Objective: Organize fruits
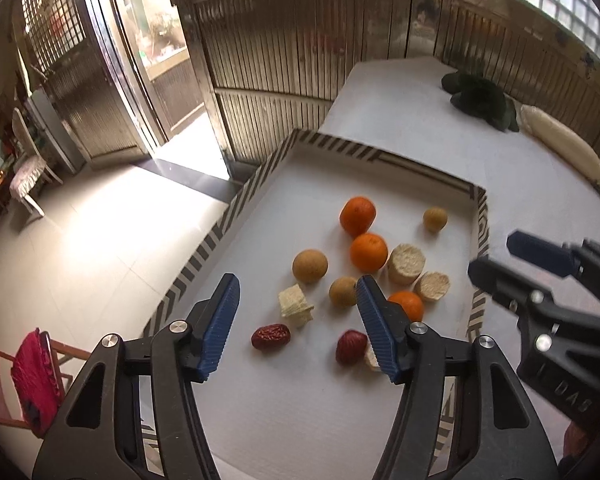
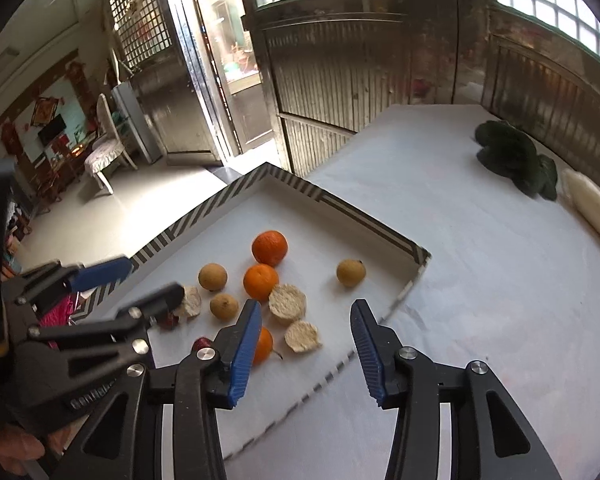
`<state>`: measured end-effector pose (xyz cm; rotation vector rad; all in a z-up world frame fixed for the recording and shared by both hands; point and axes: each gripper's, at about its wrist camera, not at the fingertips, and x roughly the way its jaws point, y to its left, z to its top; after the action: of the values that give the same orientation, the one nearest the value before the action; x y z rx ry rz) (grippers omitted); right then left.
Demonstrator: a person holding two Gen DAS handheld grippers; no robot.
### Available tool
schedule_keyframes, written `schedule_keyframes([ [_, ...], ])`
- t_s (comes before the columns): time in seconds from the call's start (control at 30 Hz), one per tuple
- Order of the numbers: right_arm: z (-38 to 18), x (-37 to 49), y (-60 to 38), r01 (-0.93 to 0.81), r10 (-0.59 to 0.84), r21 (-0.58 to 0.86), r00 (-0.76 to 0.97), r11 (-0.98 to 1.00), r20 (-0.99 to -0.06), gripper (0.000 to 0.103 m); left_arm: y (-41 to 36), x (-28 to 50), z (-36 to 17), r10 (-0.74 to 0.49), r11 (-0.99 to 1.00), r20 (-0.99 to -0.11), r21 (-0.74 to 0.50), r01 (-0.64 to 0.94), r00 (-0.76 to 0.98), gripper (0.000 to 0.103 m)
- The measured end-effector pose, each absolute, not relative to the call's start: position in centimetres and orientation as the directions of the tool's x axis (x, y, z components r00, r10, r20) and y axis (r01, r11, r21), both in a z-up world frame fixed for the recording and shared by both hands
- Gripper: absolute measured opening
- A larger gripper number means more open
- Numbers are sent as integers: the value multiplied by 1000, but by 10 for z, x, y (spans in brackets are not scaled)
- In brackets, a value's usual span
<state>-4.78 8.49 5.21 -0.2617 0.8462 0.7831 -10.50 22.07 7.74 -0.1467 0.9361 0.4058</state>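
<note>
right tongs [image 1: 500, 260] – "das" lettering | left tongs [image 1: 296, 320] – spread

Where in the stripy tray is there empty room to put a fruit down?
The far end of the striped-rim white tray is bare, between its back wall and the farthest orange mandarin. The near strip beneath the open left claw is bare too. The middle is crowded around the central orange mandarin.

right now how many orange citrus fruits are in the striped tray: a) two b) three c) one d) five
b) three oranges lie in the striped tray: one far, one in the middle, and one near partly behind a finger of the left gripper.
</note>
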Motion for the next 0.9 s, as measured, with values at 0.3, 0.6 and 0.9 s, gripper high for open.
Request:
schedule_keyframes([
  [0.3,57,-51,63,-703,509,84,422,706,-750,45,206,-103,89,284,921,-779,60,-385,559,61],
  [0.6,61,-51,50,-695,510,83,434,714,-743,45,194,-103,97,320,916,-756,94,-390,571,61],
  [0.9,62,-54,47,-703,513,79,433,707,-742,45,190,-104,100,350,907,-745,118,-404,568,61],
])
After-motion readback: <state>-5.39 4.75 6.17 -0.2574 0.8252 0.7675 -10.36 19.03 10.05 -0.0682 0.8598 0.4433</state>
